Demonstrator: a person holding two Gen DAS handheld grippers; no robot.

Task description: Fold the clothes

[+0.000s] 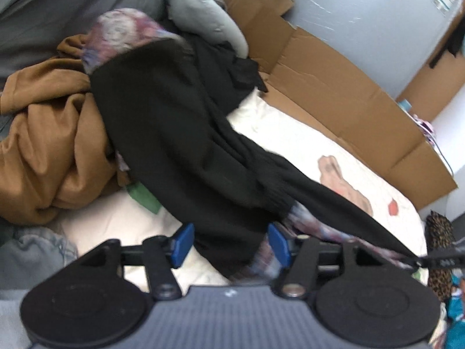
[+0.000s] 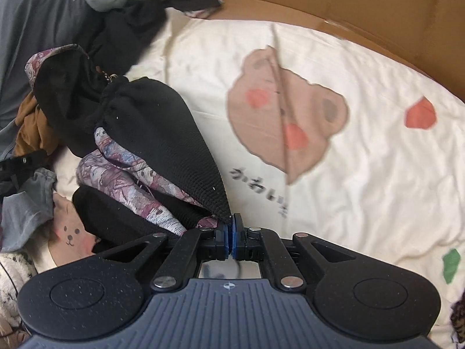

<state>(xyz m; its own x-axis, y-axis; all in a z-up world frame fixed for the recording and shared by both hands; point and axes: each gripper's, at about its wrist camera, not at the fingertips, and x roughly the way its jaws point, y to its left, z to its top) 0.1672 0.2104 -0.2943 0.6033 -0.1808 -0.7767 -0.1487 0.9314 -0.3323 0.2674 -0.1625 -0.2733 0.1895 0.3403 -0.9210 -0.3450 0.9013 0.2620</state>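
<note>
A black knit garment [image 1: 180, 133] with a purple floral lining lies stretched across the cream bed sheet [image 1: 305, 136]. My left gripper [image 1: 231, 242] is open, its blue pads on either side of the garment's lower part, with cloth lying between them. My right gripper [image 2: 231, 237] is shut on a pointed corner of the same black garment [image 2: 162, 133], pulling it taut; the floral lining [image 2: 130, 186] hangs below. In the left wrist view the right gripper's tip [image 1: 441, 257] shows at the far right, holding the stretched edge.
A brown garment [image 1: 49, 133] is heaped at the left, with grey clothes [image 1: 203, 14] behind. Cardboard walls [image 1: 334, 78] line the far side of the bed. The sheet carries a bear print [image 2: 287, 110]. More grey clothing [image 2: 26, 203] lies at the left.
</note>
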